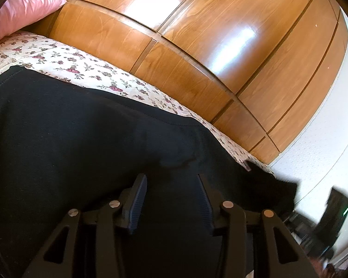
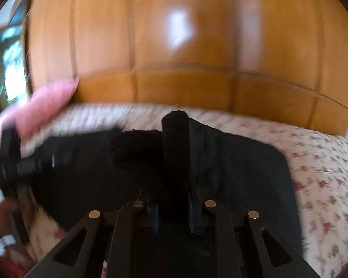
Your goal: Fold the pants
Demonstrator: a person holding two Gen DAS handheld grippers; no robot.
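Observation:
Black pants (image 1: 81, 134) lie spread on a floral bedsheet (image 1: 85, 67). My left gripper (image 1: 172, 180) is open, its two fingers apart just above the black cloth, holding nothing. In the right wrist view my right gripper (image 2: 174, 185) is shut on a bunched fold of the pants (image 2: 175, 139), which sticks up between the fingers. The rest of the pants (image 2: 243, 173) spreads flat on the bedsheet (image 2: 324, 173) around it. The left gripper's body (image 2: 11, 162) shows at the left edge, blurred.
A wooden wardrobe (image 1: 197, 46) stands right behind the bed. A pink pillow (image 1: 23, 9) lies at the bed's far left and also shows in the right wrist view (image 2: 41, 106). A white wall (image 1: 324, 150) and dark objects (image 1: 331, 208) are at right.

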